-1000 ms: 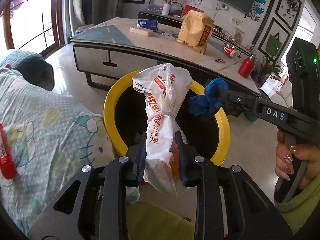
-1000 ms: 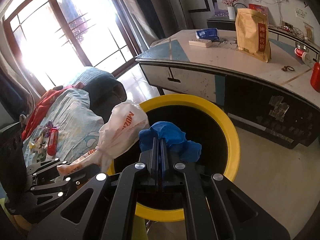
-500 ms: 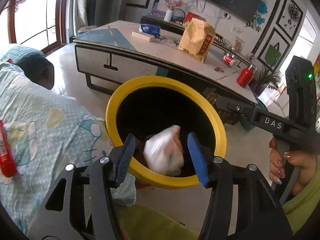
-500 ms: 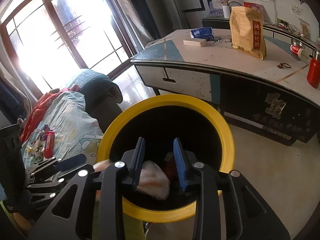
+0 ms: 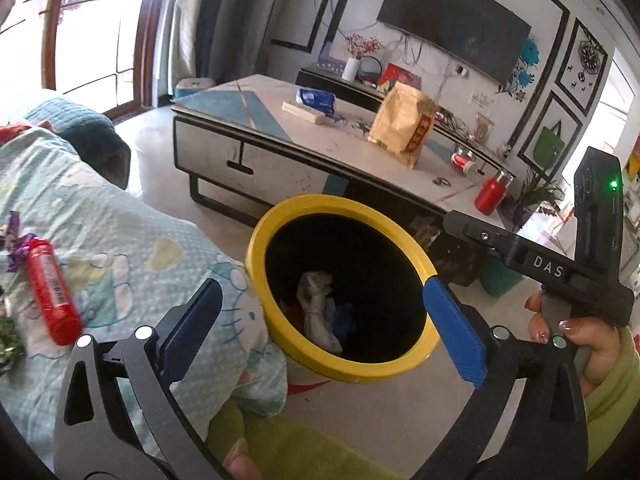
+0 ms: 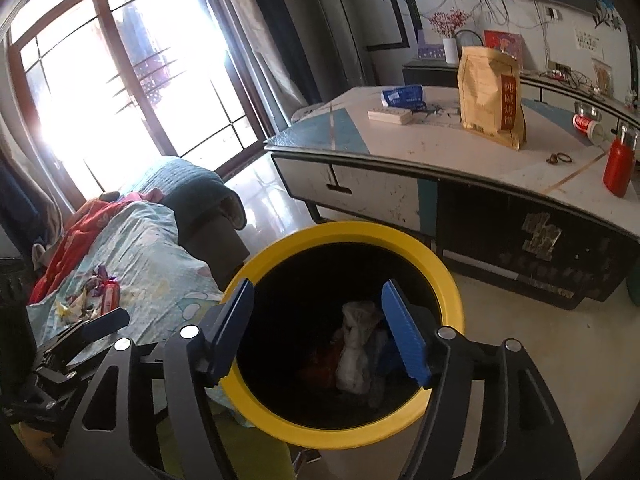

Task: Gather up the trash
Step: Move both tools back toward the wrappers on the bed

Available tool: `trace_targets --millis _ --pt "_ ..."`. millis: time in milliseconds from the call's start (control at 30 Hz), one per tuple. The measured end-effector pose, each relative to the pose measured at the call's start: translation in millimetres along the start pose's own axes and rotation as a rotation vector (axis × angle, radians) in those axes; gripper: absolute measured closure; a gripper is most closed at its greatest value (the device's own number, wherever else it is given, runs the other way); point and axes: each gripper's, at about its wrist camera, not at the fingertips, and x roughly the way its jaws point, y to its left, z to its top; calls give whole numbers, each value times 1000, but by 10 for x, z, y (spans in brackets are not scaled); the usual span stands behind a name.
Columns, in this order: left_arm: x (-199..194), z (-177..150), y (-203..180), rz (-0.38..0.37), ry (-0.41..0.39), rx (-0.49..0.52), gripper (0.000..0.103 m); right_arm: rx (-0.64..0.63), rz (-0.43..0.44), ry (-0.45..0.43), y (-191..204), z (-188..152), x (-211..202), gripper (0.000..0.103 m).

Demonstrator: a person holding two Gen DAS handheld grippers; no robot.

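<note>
Both tools hang over the bin with nothing between their pads: our left gripper (image 5: 320, 316) and our right gripper (image 6: 320, 328) are each opening, jaws empty. Below them the white bag (image 6: 354, 352) and a blue wad (image 5: 340, 316) lie at the bottom of the yellow-rimmed bin (image 5: 340, 368), so we judge the drop made. More trash, a red wrapper (image 5: 50, 288) among it, waits on the bedspread (image 5: 132, 240) touching the bin's rim. Beyond, open floor separates the bin from the coffee table (image 6: 440, 152).

Sunlit window (image 6: 132, 92), pale floor (image 5: 160, 160), low table (image 6: 460, 152), wall television (image 5: 452, 20).
</note>
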Motion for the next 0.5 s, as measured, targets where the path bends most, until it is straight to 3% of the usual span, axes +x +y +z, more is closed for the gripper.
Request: trace_targets --millis 500 --pt "-753 -87 389 159 -130 -49 11 -101 59 -65 649 -16 -241 30"
